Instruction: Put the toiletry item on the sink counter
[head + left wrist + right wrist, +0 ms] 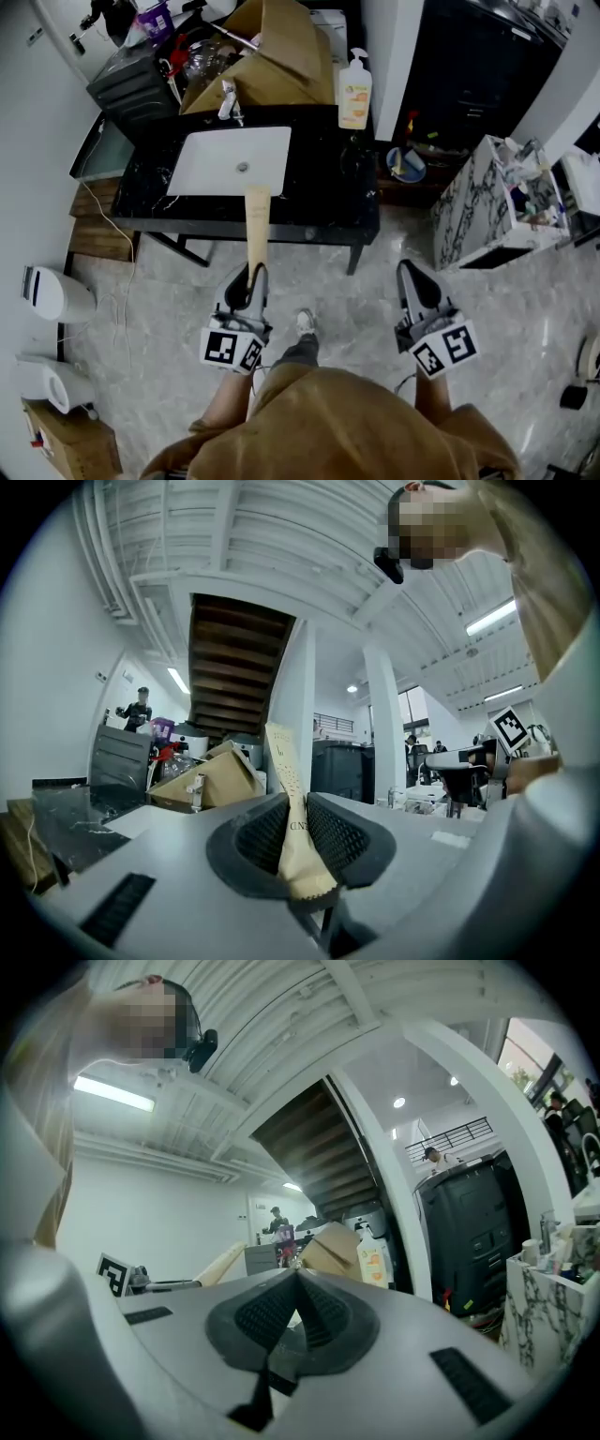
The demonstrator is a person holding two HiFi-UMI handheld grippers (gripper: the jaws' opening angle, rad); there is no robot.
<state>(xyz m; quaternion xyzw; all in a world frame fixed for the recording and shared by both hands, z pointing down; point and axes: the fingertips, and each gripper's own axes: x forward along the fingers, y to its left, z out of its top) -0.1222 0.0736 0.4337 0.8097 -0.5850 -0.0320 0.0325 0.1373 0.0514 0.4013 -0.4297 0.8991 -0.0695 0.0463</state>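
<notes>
Jaws of the left hand-held gripper (252, 273) are clamped on the near end of a long tan paper-wrapped packet (256, 223), with the ribbed pads pressed against both of its flat sides. In the left gripper view the packet (285, 778) rises upright out of that hand-held gripper (298, 805), and its crimped lower edge shows below the pads. In the head view the packet runs from the jaws toward 12 o'clock, and its far tip shows against the front edge of the black marble surface (330, 192), at 5 o'clock of the white basin (217, 161). A chrome faucet (228, 101) stands at 12 o'clock of the basin, a pump bottle (355, 91) stands at the surface's 1 o'clock corner, and an open cardboard box (274, 58) sits behind them. The right hand-held gripper (409, 272) is at 3 o'clock of the left one, well apart from it, above the pale floor (337, 309). Its jaws are together with nothing between them, as the right gripper view shows (296, 1281).
</notes>
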